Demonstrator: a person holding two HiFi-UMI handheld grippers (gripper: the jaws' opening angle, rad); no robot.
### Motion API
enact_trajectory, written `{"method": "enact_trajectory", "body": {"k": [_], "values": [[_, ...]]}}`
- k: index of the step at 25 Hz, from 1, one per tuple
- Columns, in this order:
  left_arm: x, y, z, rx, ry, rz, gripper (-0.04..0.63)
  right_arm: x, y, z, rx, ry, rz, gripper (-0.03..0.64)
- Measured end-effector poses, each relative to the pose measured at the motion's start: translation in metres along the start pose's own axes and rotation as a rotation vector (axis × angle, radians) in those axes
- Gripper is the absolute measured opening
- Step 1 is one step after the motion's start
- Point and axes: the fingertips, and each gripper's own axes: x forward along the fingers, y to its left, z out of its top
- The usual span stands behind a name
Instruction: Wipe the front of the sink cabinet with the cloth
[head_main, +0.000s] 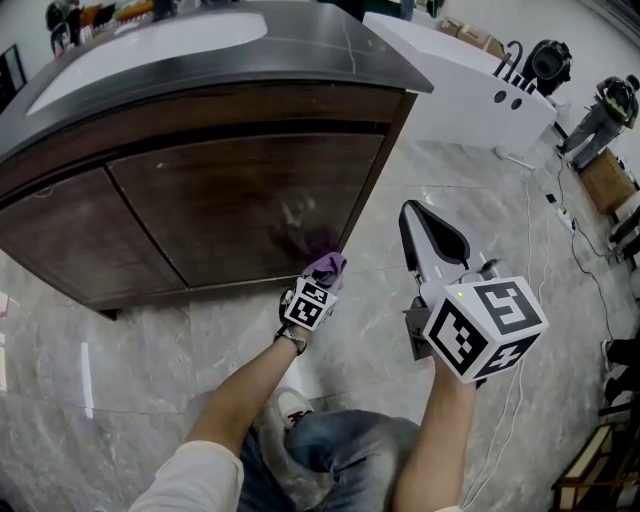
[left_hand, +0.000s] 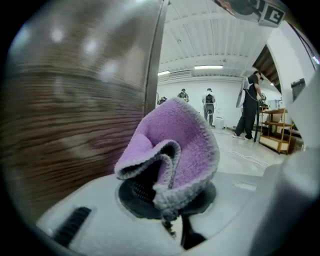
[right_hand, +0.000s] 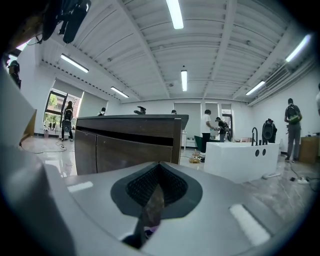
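Under me I see the pale glossy marble floor (head_main: 120, 370), and on it stands the broad dark-brown wooden sink cabinet (head_main: 250, 200), with its black top and oval white basin (head_main: 150, 50). A long white counter block with a black tap (head_main: 460, 95) stands behind the cabinet, off to the right. My right gripper (head_main: 415, 215) hangs in the air to the right of the cabinet's front corner and well clear of it. Its jaws are pressed together with nothing between them, which its own view (right_hand: 159, 172) confirms. My left gripper (head_main: 318, 285) is low down at the bottom right corner of the cabinet front, with its jaws clamped (left_hand: 165, 195) on a fluffy purple cloth with grey edging (left_hand: 175, 145). The folded cloth (head_main: 327, 266) bulges out past the jaws just beside the wood-grain door. I cannot tell whether it actually touches the wood.
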Motion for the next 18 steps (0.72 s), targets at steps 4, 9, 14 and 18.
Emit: {"method": "enact_trajectory", "body": {"k": [4,9,14,18], "values": [[0.01,-0.019,0.015,0.034,-0.02,-0.052,0.046,-0.001,0.002,0.002,0.006,-0.009,0.004,0.008],[0.008,-0.045,0.041,0.065,-0.069,-0.126,0.046,-0.002,0.003,0.009,0.015,-0.032,-0.003,0.008],[-0.016,-0.077,0.061,0.186,-0.1,-0.214,0.046,-0.002,0.009,0.02,0.003,-0.055,-0.005,0.008],[-0.057,-0.078,0.075,0.198,-0.15,-0.217,0.046,-0.003,0.022,0.025,0.005,-0.067,0.005,0.008]]}}
